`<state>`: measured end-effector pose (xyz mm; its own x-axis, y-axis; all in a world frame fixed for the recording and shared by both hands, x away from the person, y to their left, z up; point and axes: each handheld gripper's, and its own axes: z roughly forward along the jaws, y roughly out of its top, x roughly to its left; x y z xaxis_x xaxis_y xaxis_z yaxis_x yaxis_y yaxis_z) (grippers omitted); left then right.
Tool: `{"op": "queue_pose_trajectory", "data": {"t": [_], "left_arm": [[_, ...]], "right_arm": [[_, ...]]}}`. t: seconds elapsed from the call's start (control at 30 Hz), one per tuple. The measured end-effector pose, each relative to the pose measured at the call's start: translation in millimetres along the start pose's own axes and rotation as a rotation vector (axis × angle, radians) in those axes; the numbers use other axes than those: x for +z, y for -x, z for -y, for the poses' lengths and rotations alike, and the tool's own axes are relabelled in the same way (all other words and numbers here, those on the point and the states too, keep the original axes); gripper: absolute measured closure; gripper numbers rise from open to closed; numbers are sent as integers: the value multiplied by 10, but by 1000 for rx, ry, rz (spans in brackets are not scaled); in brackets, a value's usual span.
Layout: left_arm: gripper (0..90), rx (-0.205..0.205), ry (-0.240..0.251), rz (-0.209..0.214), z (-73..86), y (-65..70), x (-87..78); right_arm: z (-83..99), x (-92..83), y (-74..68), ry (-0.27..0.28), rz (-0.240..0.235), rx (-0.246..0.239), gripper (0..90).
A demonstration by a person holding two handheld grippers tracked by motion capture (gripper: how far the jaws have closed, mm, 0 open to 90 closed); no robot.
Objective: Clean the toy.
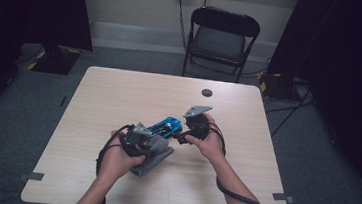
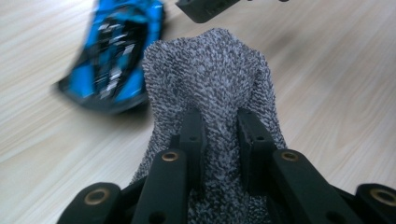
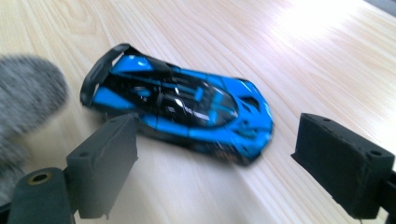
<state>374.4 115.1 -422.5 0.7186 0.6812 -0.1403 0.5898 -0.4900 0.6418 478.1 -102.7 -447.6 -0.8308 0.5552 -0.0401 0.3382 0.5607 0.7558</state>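
The left gripper (image 2: 219, 128) is clamped on a grey knitted cloth (image 2: 210, 74). The right gripper (image 3: 215, 163), jaws apart, probably should close squarely around the blue toy car (image 3: 187, 109) on the table (image 1: 119, 91), not its spoiler.

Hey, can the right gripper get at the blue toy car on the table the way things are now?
Probably yes. The right gripper stands open with the blue toy car lying just beyond its jaws, and nothing lies between them. The grey knitted cloth, pinched in the left gripper, sits off to one side.
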Motion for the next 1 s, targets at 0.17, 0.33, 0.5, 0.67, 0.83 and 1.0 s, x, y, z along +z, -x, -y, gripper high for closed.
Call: {"op": "queue_pose_trajectory", "data": {"t": [0.17, 0.33, 0.5, 0.67, 0.83, 1.0], "left_arm": [[745, 18, -14, 21, -156, 138, 274], [743, 15, -22, 32, -288, 211, 522], [740, 32, -47, 30, -403, 263, 750], [737, 27, -46, 36, -491, 323, 956], [693, 40, -43, 49, -543, 398, 1058], [509, 69, -4, 48, -546, 413, 971]], "right_arm": [[133, -226, 98, -18, 19, 10, 125], [284, -371, 192, -17, 32, 41, 125], [412, -517, 266, 8, 43, 75, 129], [570, -645, 316, 10, 62, 104, 130], [722, -723, 332, -4, 61, 122, 132], [830, -796, 340, -7, 64, 127, 141]]}}
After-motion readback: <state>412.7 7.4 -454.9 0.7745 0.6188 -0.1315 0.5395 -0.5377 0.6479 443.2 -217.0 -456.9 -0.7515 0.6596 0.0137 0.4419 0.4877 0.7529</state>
